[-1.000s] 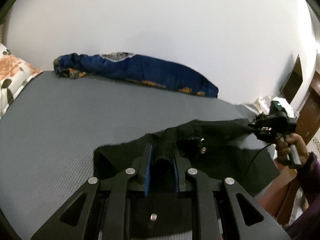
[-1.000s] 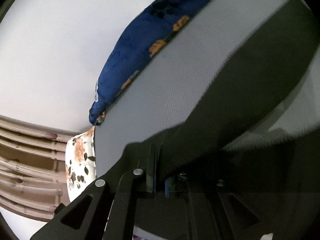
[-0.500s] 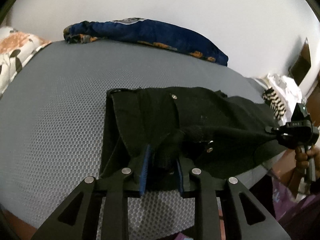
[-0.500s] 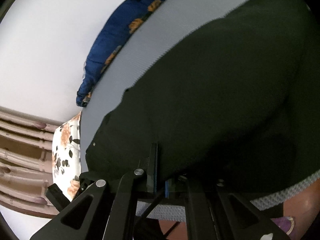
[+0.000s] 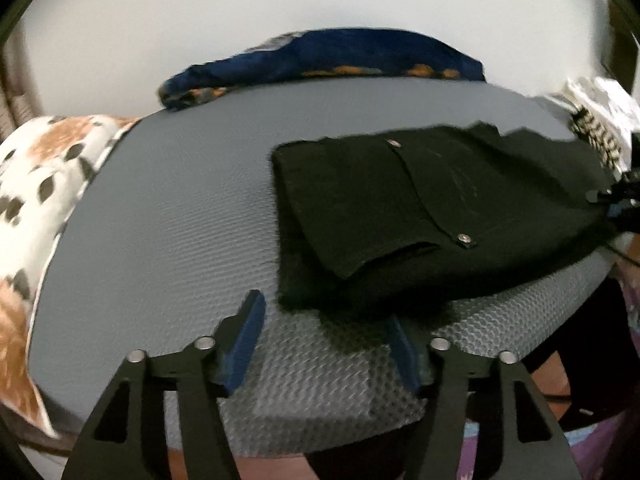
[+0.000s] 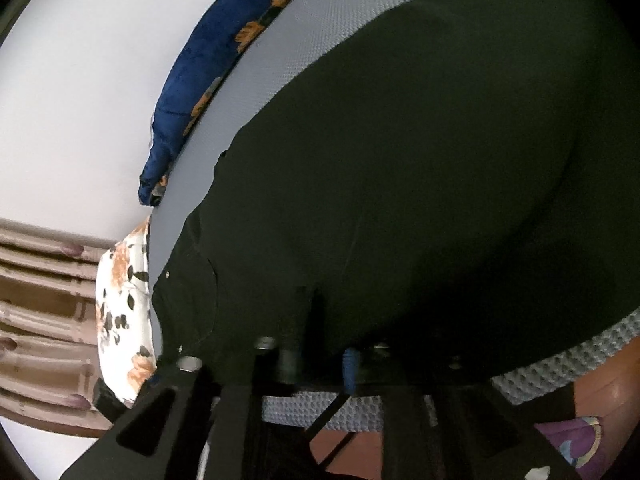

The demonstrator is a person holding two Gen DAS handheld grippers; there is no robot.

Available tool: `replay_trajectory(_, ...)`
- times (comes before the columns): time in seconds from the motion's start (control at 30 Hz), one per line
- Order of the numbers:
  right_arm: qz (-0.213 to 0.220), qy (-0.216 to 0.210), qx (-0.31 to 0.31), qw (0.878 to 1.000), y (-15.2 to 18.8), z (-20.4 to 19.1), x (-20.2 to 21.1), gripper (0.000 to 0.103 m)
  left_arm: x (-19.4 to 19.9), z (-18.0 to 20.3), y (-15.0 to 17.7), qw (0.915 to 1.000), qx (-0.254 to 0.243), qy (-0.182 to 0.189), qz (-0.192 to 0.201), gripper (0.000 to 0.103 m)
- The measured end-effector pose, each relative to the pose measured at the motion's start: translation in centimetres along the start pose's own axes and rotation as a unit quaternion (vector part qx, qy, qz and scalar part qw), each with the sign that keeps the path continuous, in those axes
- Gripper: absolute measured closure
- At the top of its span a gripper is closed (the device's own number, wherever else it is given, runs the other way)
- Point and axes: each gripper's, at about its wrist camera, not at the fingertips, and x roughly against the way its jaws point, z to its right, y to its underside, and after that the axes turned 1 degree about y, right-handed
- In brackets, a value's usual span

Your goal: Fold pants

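Observation:
The black pants [image 5: 420,216] lie flat on the grey bed [image 5: 168,232], waistband end toward me in the left wrist view, with metal rivets showing. My left gripper [image 5: 324,340] is open and empty, its blue-padded fingers [image 5: 244,336] just short of the waistband's near edge. In the right wrist view the pants [image 6: 400,184] fill the frame, draped over the bed edge. My right gripper [image 6: 320,360] sits at the cloth's near edge; its jaws look slightly parted, blurred and dark. The right gripper also shows at the far right of the left wrist view [image 5: 618,196].
A blue floral blanket [image 5: 320,60] lies along the far edge by the white wall. A floral pillow [image 5: 36,184] is at the left. White and striped clothes [image 5: 600,120] are piled at the far right. Bare grey mattress lies left of the pants.
My left gripper let go of the waistband, opened and pulled back. The pants dropped flat onto the bed. My right gripper lowered with the leg end and its jaws seem to have loosened.

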Motion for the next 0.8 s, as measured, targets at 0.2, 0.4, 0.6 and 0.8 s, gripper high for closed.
replay_trajectory(0.2, 0.032, -0.040, -0.015, 0.999, 1.1, 1.3, 3.9, 0.053, 4.5, -1.0, -0.4, 0.9987, 0.033, 0.027, 0.029, 0.038)
replay_trajectory(0.4, 0.122, -0.053, -0.039, 0.990, 3.4, 5.7, 12.8, 0.053, 8.4, 2.5, -4.8, 0.9923, 0.015, 0.102, 0.069, 0.034)
replay_trajectory(0.6, 0.253, 0.059, -0.044, 0.965, 4.5, 11.8, 25.0, 0.053, 7.4, 13.6, -10.5, 0.9661, -0.063, 0.238, 0.078, 0.026)
replay_trajectory(0.8, 0.248, -0.011, -0.023, 0.968, 2.2, 14.0, 25.7, 0.053, 2.1, 27.2, -12.2, 0.9323, -0.100, 0.345, 0.039, 0.027)
